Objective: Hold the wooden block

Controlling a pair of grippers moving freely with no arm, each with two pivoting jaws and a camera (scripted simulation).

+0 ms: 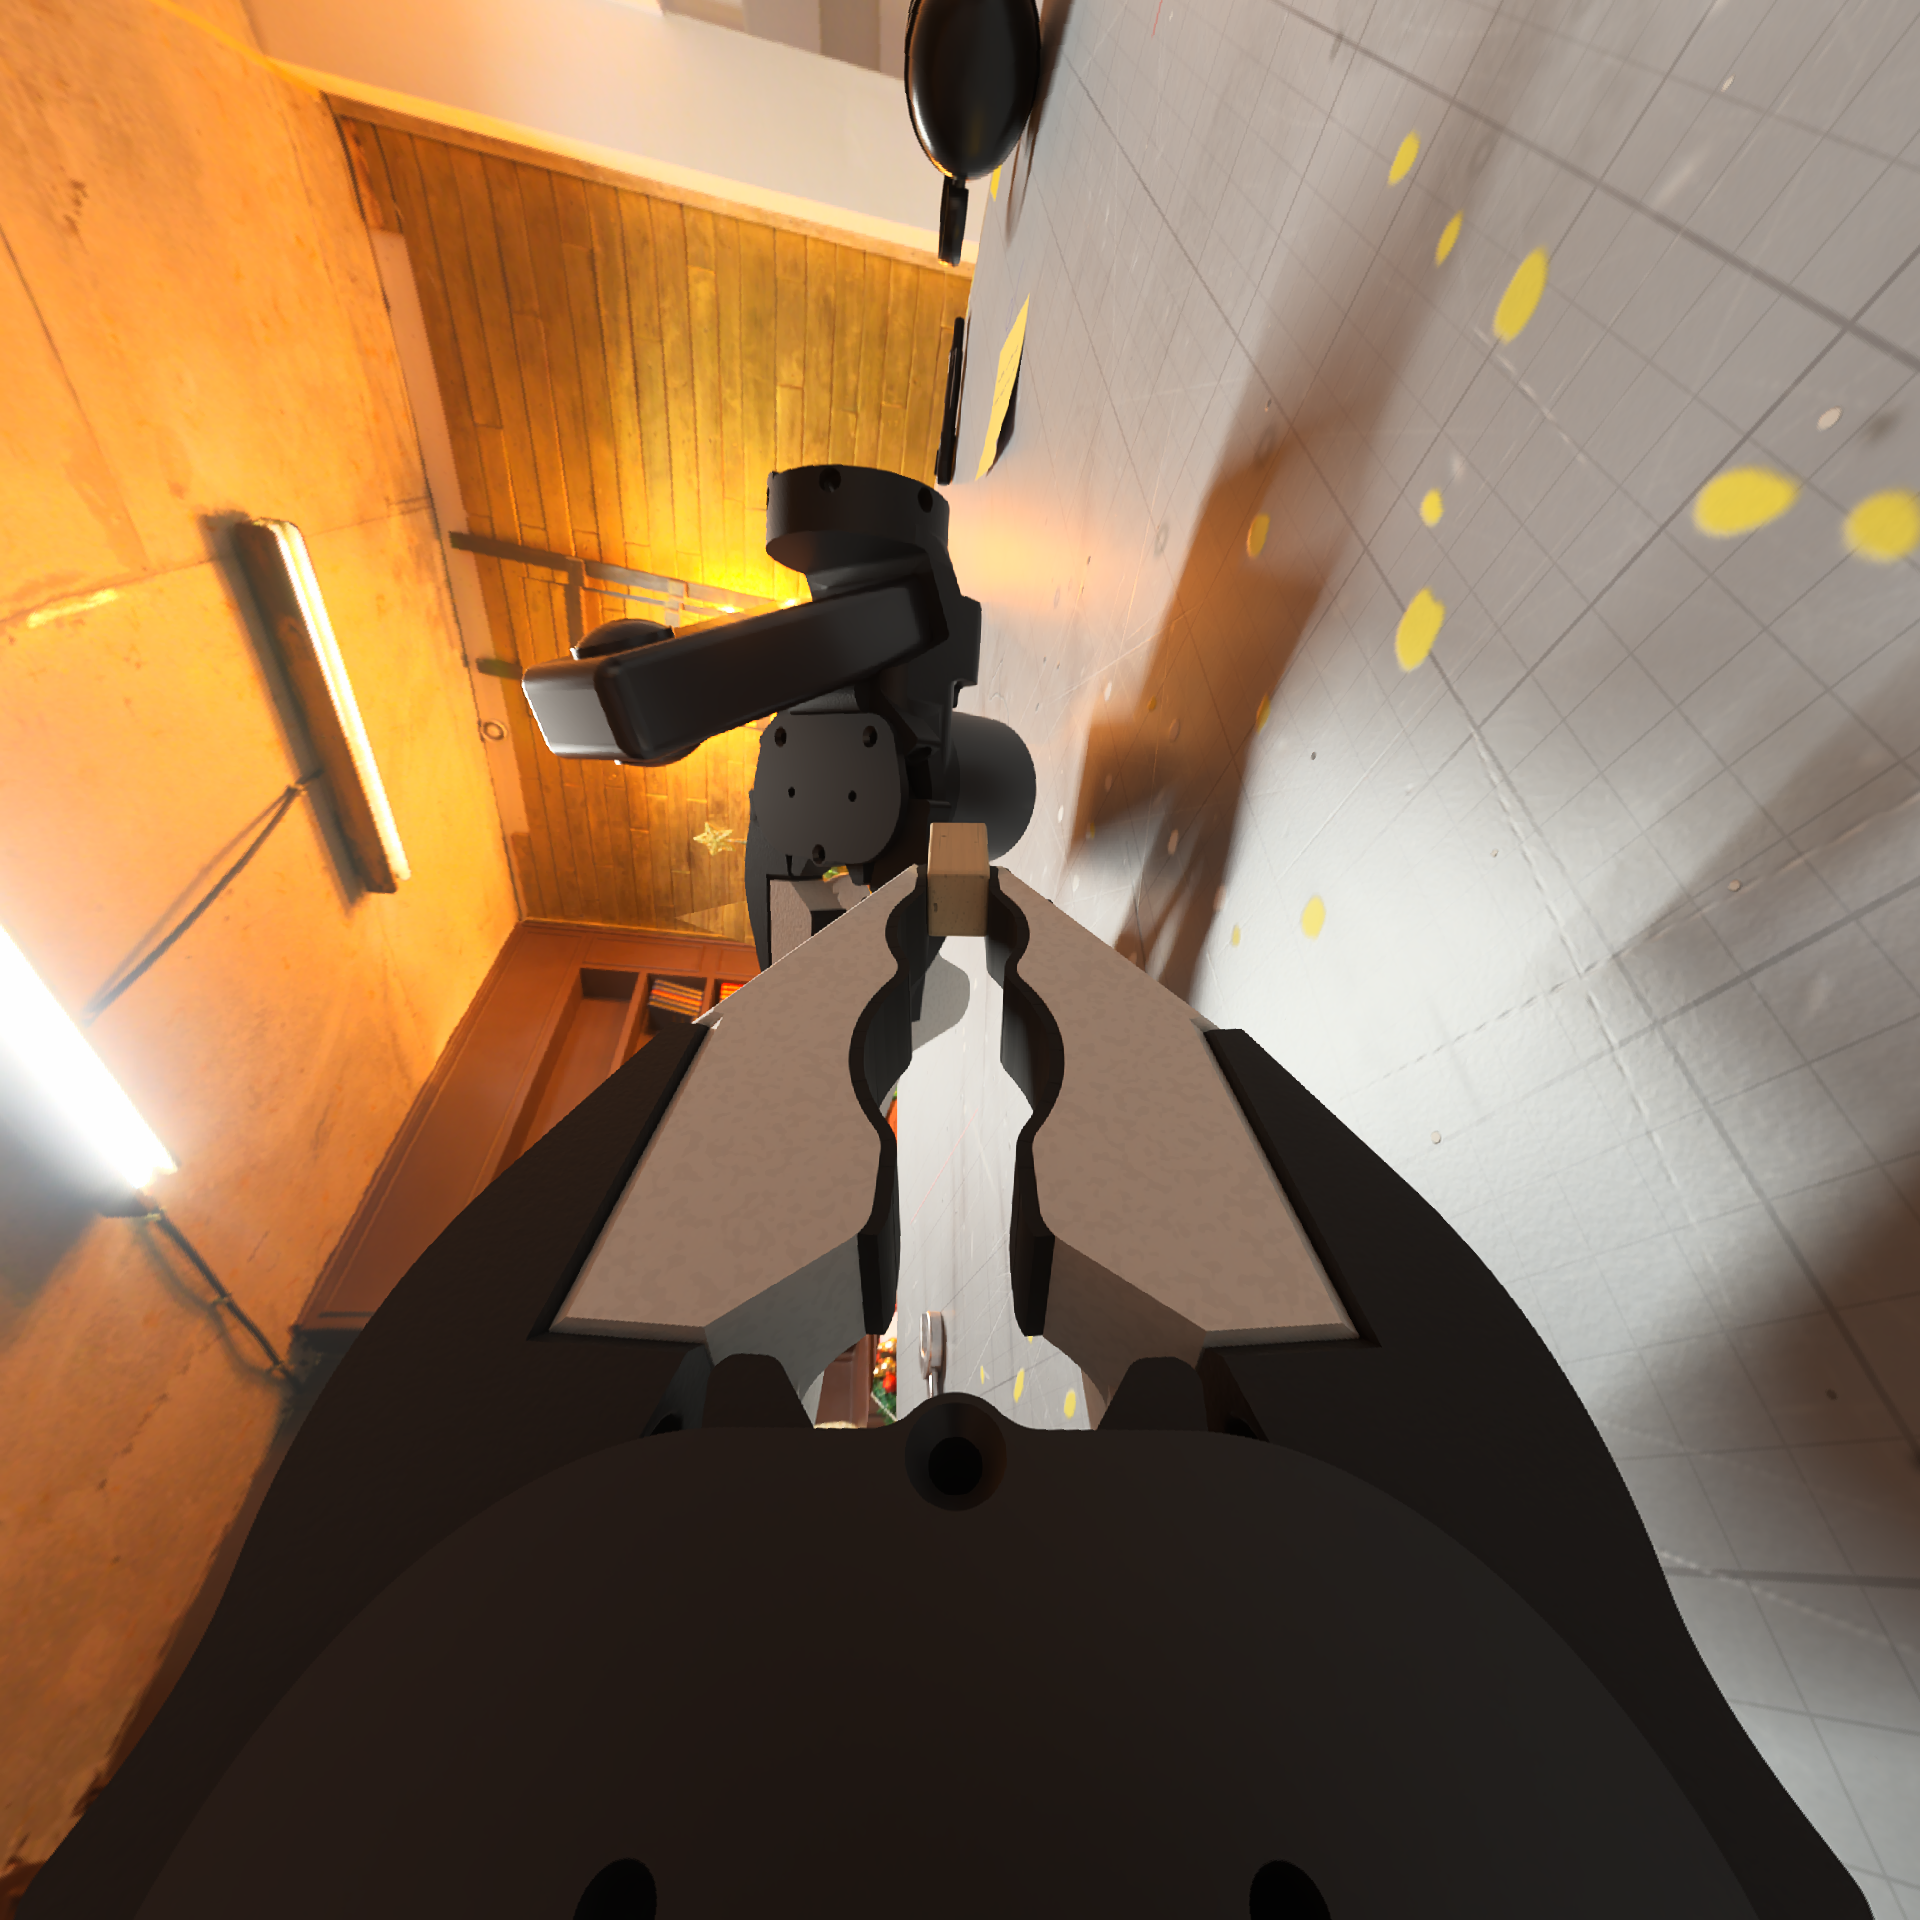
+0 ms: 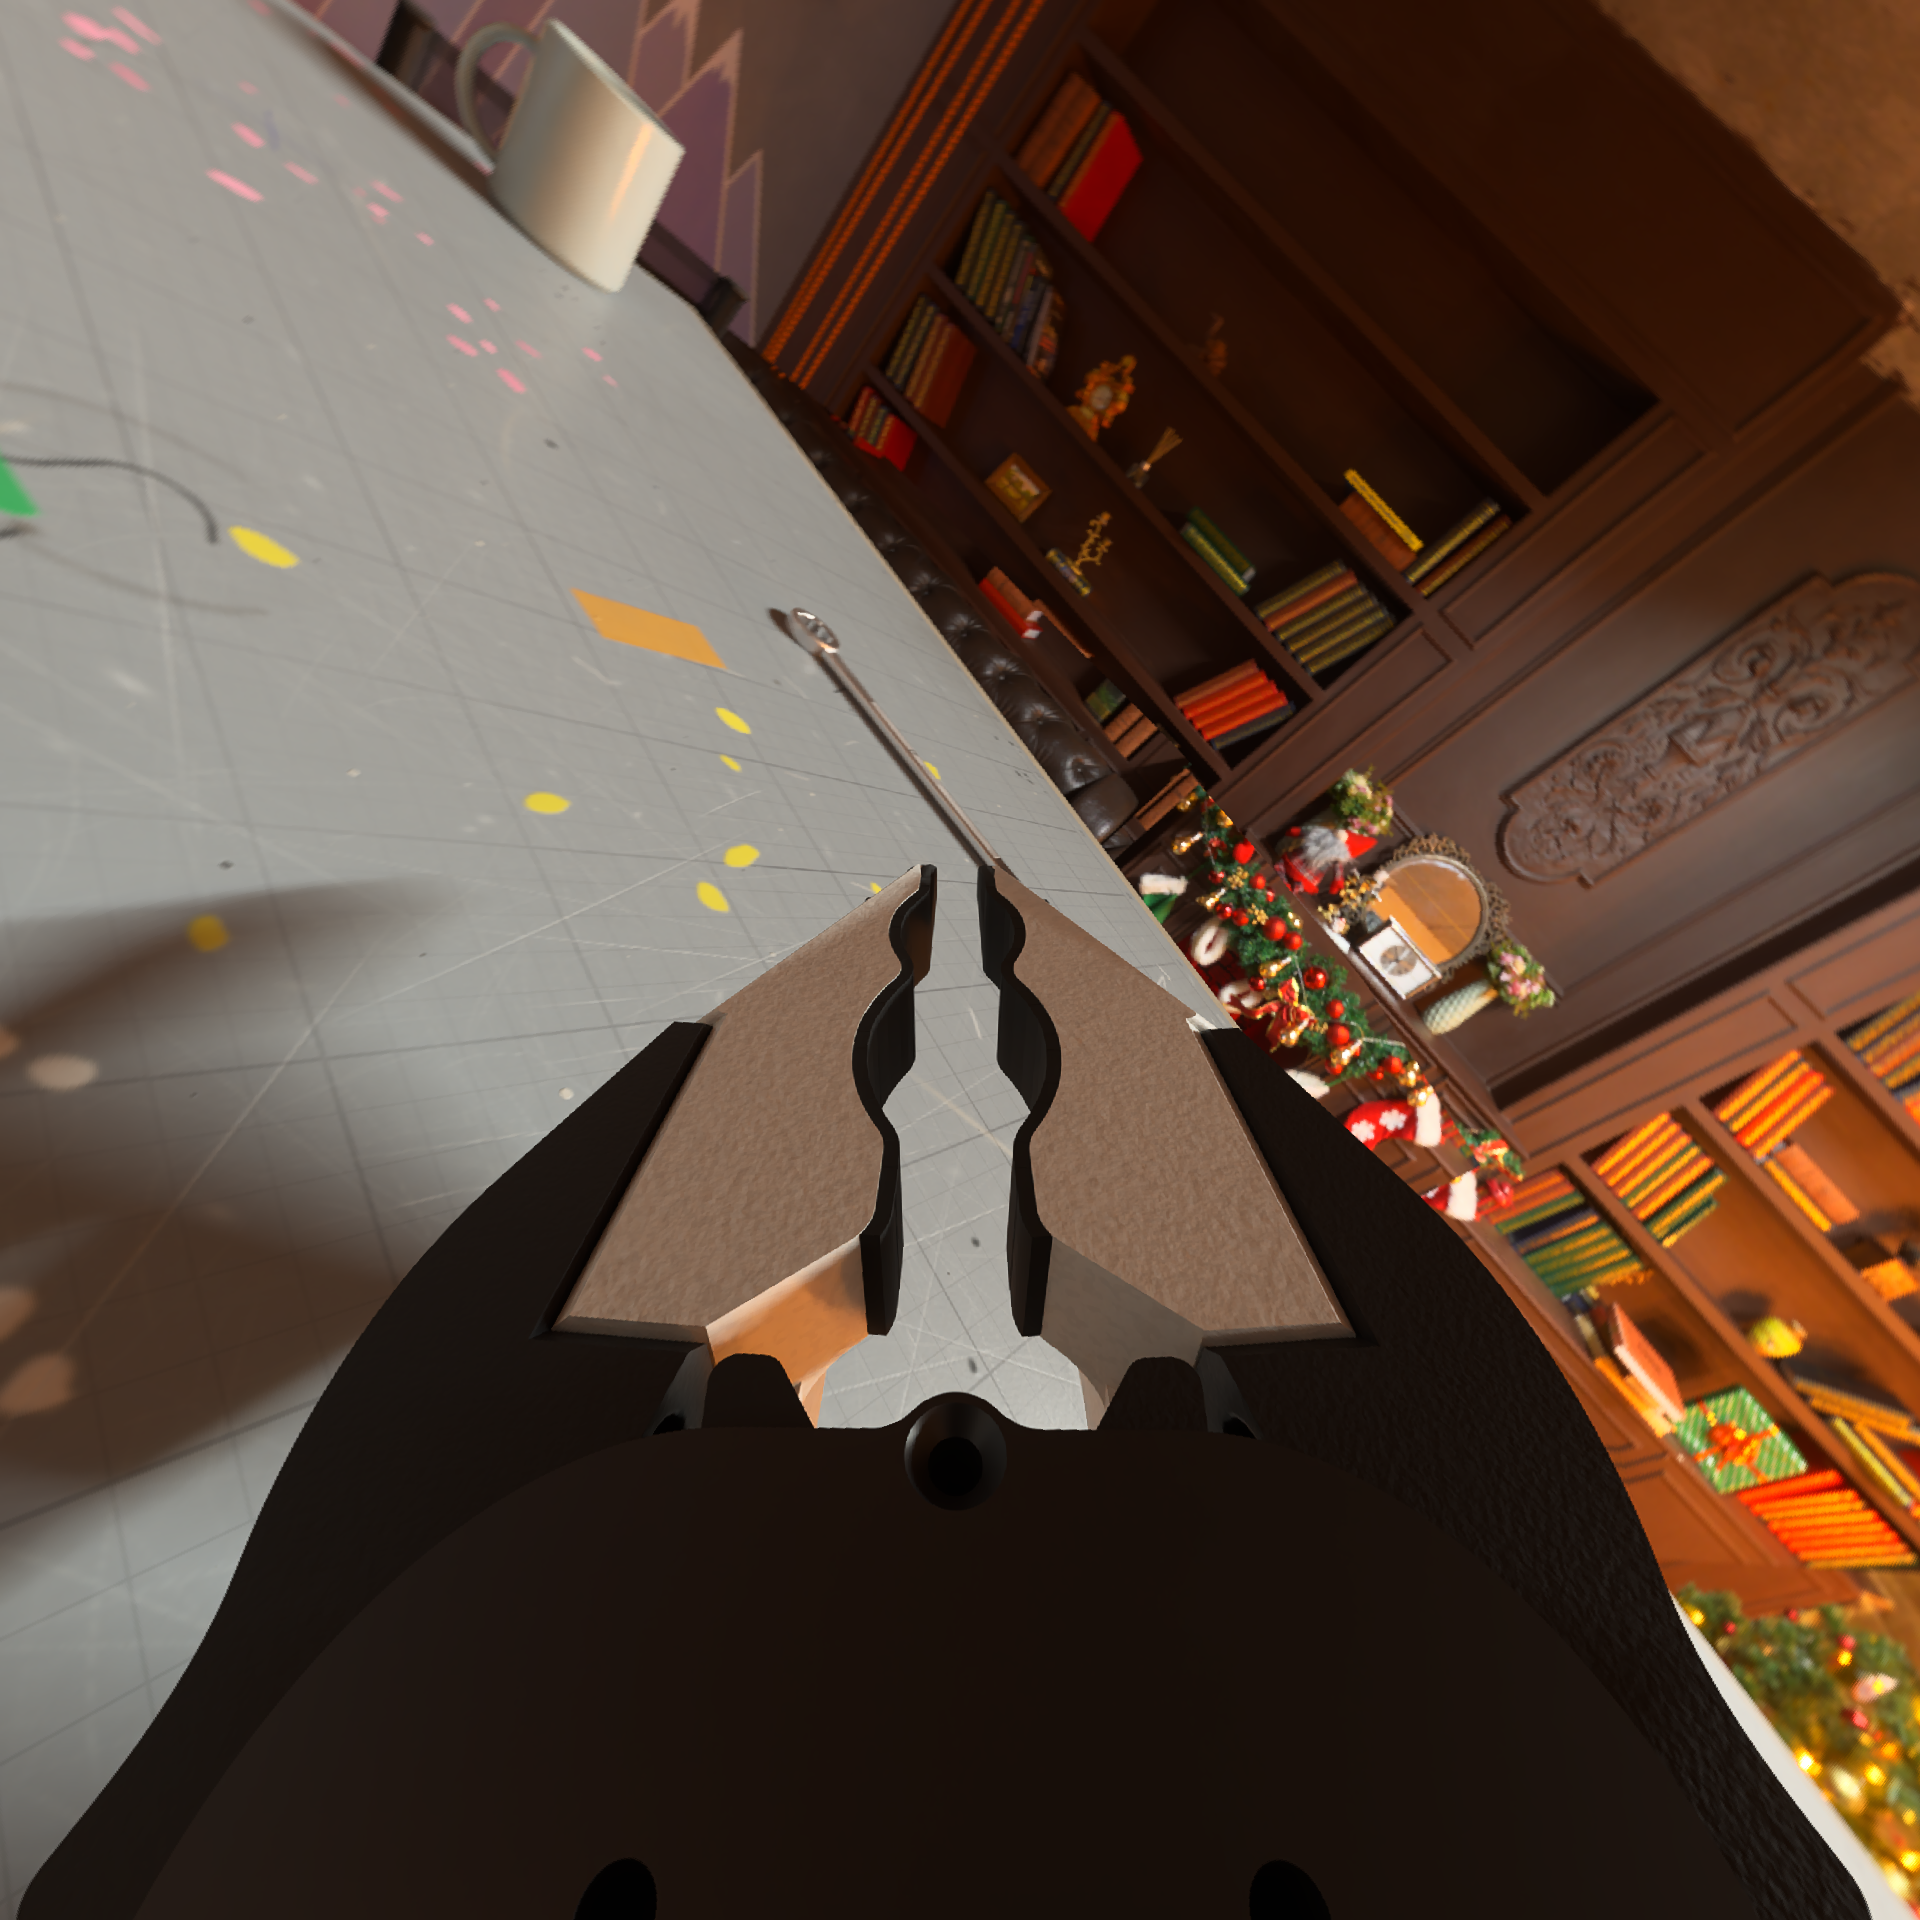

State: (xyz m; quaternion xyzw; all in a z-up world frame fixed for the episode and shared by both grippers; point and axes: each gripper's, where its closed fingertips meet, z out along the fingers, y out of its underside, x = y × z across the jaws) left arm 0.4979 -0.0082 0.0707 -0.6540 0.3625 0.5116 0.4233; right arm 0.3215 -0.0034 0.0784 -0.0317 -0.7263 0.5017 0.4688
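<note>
1. Risk: the wooden block [image 1: 957, 881] is pinched only at the very tips of the left claw [image 1: 957, 902], with much of it standing proud of the pads. A slight twist or a knock could let it pivot out and drop to the worktop [image 1: 1558, 935].
2. Risk: the right claw [image 1: 831, 717] hangs just behind the block; any drift toward it would likely nudge the block loose.
3. Pose, left claw: rolled hard sideways, so the worktop runs up the right of its view; jaws clenched on the block, held clear of the surface.
4. Pose, right claw [image 2: 957, 894]: tilted, low over the worktop, jaws nearly together and grasping nothing. A metal spoon [image 2: 894, 738] lies ahead of it, a white mug [image 2: 582, 156] well beyond.
</note>
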